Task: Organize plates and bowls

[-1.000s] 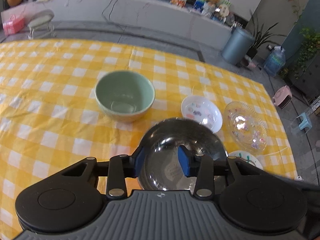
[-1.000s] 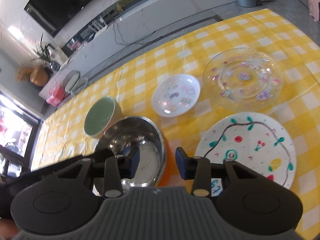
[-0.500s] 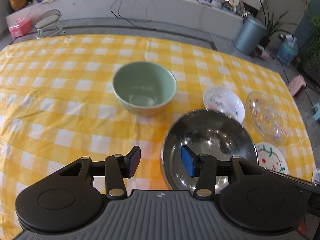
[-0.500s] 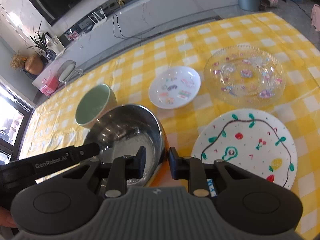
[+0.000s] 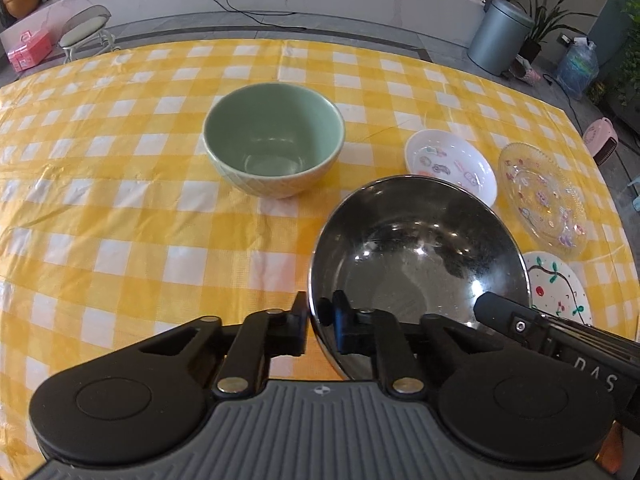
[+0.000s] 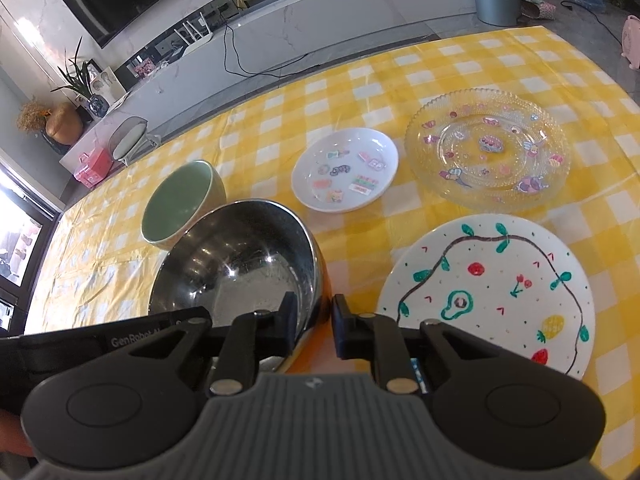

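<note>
Yellow-checked cloth is covering our bench [image 5: 120, 208], where we are gripping the round, shiny steel bowl [image 5: 416, 256] at its near rim, mouth upward and empty. Our left gripper [image 5: 318, 326] and right gripper [image 6: 314, 326] have just been closing, fingers pinching opposite rim walls. Beyond it are sitting an empty green ceramic bowl [image 5: 274, 142], a white stickered dish [image 6: 346, 170], a clear glass plate [image 6: 488, 152] and a painted plate [image 6: 492, 292].
</note>
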The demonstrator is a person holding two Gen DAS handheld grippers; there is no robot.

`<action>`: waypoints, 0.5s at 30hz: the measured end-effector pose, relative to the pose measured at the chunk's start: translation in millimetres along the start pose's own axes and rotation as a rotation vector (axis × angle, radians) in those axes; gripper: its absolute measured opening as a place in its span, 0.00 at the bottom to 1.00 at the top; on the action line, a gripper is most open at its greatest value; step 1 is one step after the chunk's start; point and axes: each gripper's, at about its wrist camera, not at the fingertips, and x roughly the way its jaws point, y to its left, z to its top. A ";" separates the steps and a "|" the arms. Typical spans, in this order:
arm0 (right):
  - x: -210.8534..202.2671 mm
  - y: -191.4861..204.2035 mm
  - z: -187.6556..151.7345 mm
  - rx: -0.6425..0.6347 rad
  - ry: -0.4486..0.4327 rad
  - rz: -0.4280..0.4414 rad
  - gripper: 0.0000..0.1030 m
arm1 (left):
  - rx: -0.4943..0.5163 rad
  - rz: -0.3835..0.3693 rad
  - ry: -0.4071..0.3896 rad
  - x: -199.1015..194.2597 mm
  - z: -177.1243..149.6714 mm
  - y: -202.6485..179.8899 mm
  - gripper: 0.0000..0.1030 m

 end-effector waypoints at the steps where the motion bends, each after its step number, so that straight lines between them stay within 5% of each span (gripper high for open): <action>1: -0.3 0.4 -0.4 -0.004 -0.001 -0.002 0.16 | 0.004 0.006 -0.003 -0.9 0.2 -1.1 0.12; 15: -31.5 11.2 -5.8 -0.025 -0.029 0.013 0.12 | 0.005 -0.003 -0.088 -51.3 -6.7 -1.0 0.11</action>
